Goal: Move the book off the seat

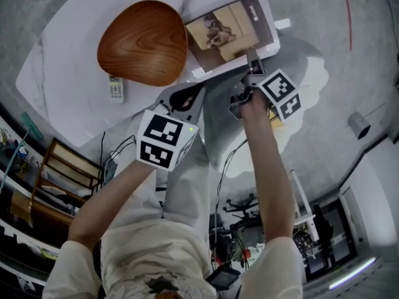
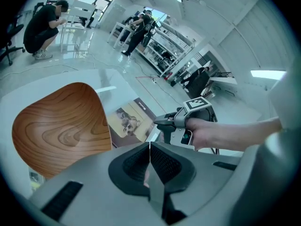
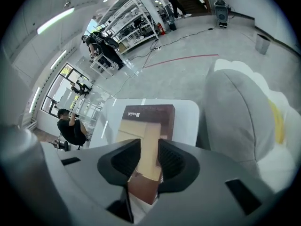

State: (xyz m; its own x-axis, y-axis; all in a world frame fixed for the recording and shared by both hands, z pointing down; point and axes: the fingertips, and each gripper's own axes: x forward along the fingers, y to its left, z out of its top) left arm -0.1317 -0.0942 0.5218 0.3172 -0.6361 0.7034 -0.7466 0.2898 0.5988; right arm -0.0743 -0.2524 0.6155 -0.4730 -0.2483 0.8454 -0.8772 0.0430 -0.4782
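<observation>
**Book on table, off the seat**

Count: 1 book [image 1: 230, 30], 1 wooden seat [image 1: 143, 41], 1 remote [image 1: 116, 87], 1 white table [image 1: 68, 55], 2 grippers.

All 3 items sit on the table. The book lies flat, cover up, near the table's front edge and just right of the seat, not on it. The remote lies at the seat's near-left side, by its rim.

L gripper [image 2: 149, 147]: fingers together, nothing btwn them, held over the person's lap short of the table.

R gripper [image 3: 149, 147]: fingers part-way apart above the book's near end. The cover shows thru the gap and the pads don't look pressed on it.

A grey cushion [image 3: 235, 112] sits right of the table. 1 person crouches on the floor in the bkgd.
</observation>
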